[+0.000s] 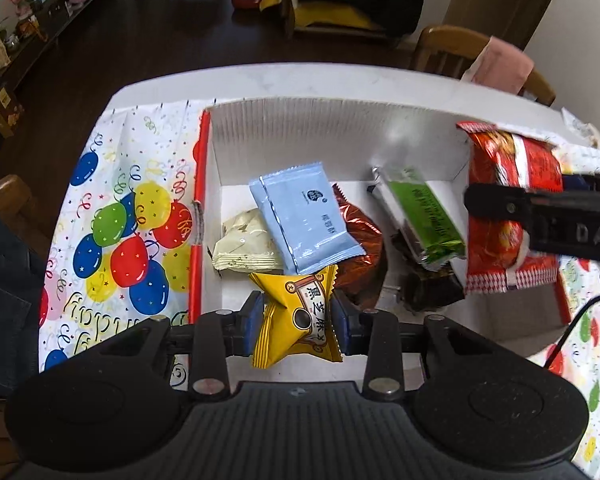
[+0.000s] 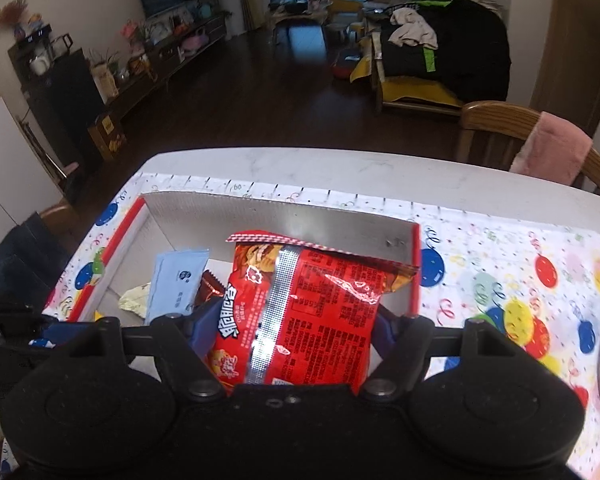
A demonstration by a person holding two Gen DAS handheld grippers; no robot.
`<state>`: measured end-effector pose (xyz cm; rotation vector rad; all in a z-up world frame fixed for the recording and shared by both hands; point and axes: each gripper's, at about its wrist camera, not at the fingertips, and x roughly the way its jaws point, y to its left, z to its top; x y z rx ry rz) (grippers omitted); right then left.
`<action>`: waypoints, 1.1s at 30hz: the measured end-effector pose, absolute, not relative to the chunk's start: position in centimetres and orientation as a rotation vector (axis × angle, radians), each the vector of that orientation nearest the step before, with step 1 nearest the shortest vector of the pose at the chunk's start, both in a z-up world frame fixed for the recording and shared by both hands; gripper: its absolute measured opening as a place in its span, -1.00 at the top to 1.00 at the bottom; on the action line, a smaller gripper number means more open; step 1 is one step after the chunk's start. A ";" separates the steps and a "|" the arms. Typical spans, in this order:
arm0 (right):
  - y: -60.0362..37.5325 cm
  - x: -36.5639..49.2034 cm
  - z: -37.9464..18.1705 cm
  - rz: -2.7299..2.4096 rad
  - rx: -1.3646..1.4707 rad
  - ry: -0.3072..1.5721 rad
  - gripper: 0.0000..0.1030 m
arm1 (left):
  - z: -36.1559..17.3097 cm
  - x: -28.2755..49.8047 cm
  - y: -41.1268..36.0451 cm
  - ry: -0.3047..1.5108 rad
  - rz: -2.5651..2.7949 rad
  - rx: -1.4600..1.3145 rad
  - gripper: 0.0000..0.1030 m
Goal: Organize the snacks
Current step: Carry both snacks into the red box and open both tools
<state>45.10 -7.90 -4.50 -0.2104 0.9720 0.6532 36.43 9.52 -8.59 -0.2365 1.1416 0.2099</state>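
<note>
A yellow snack packet [image 1: 296,318] is clamped in the left gripper [image 1: 296,320] above the near edge of the white box [image 1: 300,128]. A red snack bag [image 2: 300,312] is clamped in the right gripper [image 2: 296,336] over the box's right side. The placing step appears in hand; next, both jaws are probably to be lowered and parted.

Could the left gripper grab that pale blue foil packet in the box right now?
Probably not yet: the left gripper is already shut on a yellow snack packet. The pale blue foil packet lies uncovered on top in the white box.
</note>
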 end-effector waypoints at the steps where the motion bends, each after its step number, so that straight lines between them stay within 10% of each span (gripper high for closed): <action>1: -7.5 45.4 -4.8 0.653 -0.216 0.977 -0.41 | -8.9 36.7 9.4 1.150 0.214 -0.225 0.32; 33: -3.0 47.9 -10.1 0.678 -0.369 1.073 -0.44 | -14.3 39.5 8.5 1.281 0.235 -0.160 0.25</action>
